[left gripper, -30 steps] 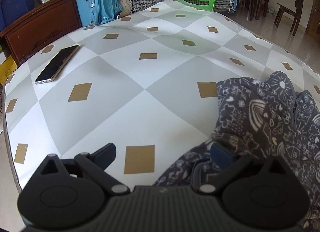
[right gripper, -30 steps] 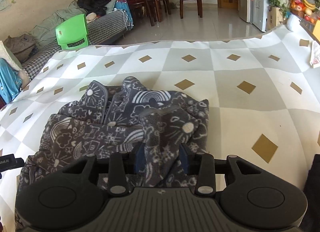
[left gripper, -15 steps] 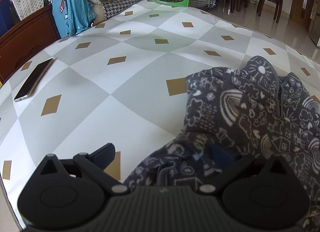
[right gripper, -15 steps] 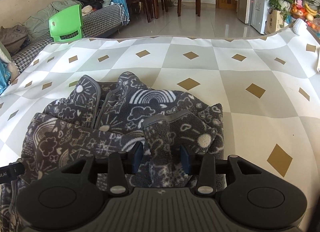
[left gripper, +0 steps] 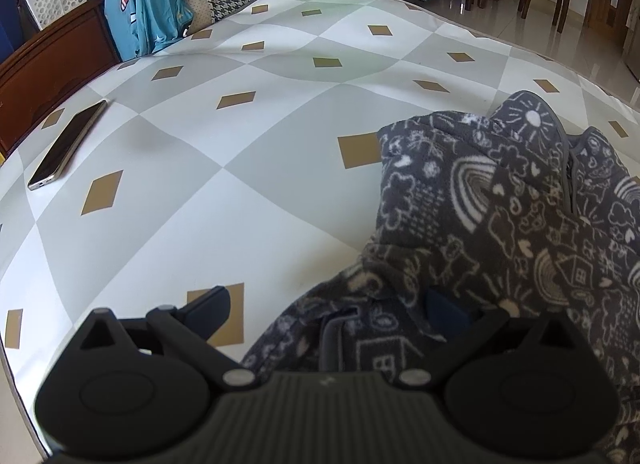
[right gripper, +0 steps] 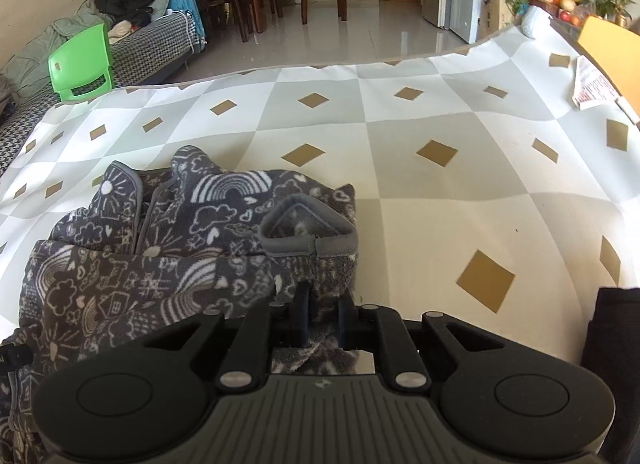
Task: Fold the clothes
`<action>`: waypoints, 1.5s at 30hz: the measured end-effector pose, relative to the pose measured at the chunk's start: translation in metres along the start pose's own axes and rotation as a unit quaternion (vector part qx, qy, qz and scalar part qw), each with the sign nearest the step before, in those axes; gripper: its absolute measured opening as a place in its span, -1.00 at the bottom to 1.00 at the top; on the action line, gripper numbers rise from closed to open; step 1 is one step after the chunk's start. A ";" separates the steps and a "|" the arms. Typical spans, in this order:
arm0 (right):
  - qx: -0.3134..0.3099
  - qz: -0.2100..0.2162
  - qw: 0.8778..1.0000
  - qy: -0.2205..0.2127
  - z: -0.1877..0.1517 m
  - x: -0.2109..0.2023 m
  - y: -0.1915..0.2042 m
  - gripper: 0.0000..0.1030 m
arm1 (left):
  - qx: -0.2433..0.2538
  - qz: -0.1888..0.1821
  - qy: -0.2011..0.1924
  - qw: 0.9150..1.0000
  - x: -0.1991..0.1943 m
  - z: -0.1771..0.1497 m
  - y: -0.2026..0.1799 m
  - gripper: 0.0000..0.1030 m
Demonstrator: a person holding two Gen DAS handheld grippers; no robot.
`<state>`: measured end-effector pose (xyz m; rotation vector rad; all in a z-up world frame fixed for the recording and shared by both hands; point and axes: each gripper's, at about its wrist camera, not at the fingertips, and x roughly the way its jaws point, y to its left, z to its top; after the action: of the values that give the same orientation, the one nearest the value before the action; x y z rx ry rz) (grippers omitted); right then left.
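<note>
A dark grey fleece garment (left gripper: 500, 204) printed with white doodles lies bunched on the diamond-patterned cloth (left gripper: 240, 192). My left gripper (left gripper: 326, 308) stands open over the garment's near left edge. Its left finger (left gripper: 208, 304) is over bare cloth, its right finger (left gripper: 444, 310) half buried in fleece, and loose fabric lies between them. In the right wrist view the garment (right gripper: 160, 256) fills the lower left. My right gripper (right gripper: 322, 304) has its jaws closing tight on a fold of fleece just below a grey-trimmed sleeve cuff (right gripper: 308, 240).
A phone (left gripper: 66, 144) lies near the cloth's left edge. A green chair (right gripper: 82, 64), a sofa and a blue garment (left gripper: 148, 20) over a wooden board stand beyond the far edge. A printed paper (right gripper: 592, 84) lies far right. A dark object (right gripper: 612, 344) sits near right.
The right jaws have narrowed from loosely around the sleeve to pinched on it, and the cuff now stands up open. The left gripper has shifted right, bringing more fleece between its fingers.
</note>
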<state>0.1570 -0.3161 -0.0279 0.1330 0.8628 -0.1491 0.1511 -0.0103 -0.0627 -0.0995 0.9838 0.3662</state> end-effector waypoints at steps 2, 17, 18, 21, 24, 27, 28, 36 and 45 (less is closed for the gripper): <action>0.021 -0.005 1.000 0.009 -0.005 -0.002 -0.011 -0.76 | 0.003 -0.001 0.002 1.000 0.000 -0.001 0.001 0.99; 0.109 -0.047 0.993 -0.026 -0.002 -0.040 -0.052 -0.22 | 0.012 0.003 0.002 1.000 0.000 -0.010 0.002 1.00; 0.109 -0.036 0.993 -0.031 -0.001 -0.041 -0.052 -0.21 | 0.011 0.003 0.003 1.000 0.000 -0.010 0.002 1.00; 0.096 0.011 0.995 -0.037 0.002 -0.039 -0.046 -0.19 | 0.009 0.007 -0.001 1.000 -0.002 -0.010 0.000 1.00; 0.082 0.055 0.995 -0.022 0.000 -0.029 -0.034 -0.19 | 0.020 0.012 -0.012 1.000 -0.005 -0.011 -0.006 1.00; 0.068 0.078 0.995 -0.004 -0.002 -0.017 -0.022 -0.18 | 0.026 0.009 -0.018 0.999 -0.007 -0.013 -0.011 1.00; 0.058 0.080 0.995 0.004 -0.002 -0.013 -0.017 -0.18 | 0.027 0.010 -0.021 0.999 -0.008 -0.013 -0.012 1.00; 0.004 0.039 0.999 0.030 -0.014 0.009 0.005 0.05 | 0.054 -0.002 -0.034 0.998 -0.005 -0.017 -0.024 1.00; -0.093 0.007 0.995 0.030 -0.027 0.020 0.028 0.32 | 0.045 0.005 -0.033 0.998 0.002 -0.020 -0.016 1.00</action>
<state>0.1546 -0.2851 -0.0590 -0.0309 0.9320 -0.0513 0.1416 -0.0294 -0.0771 -0.0011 0.9339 0.3320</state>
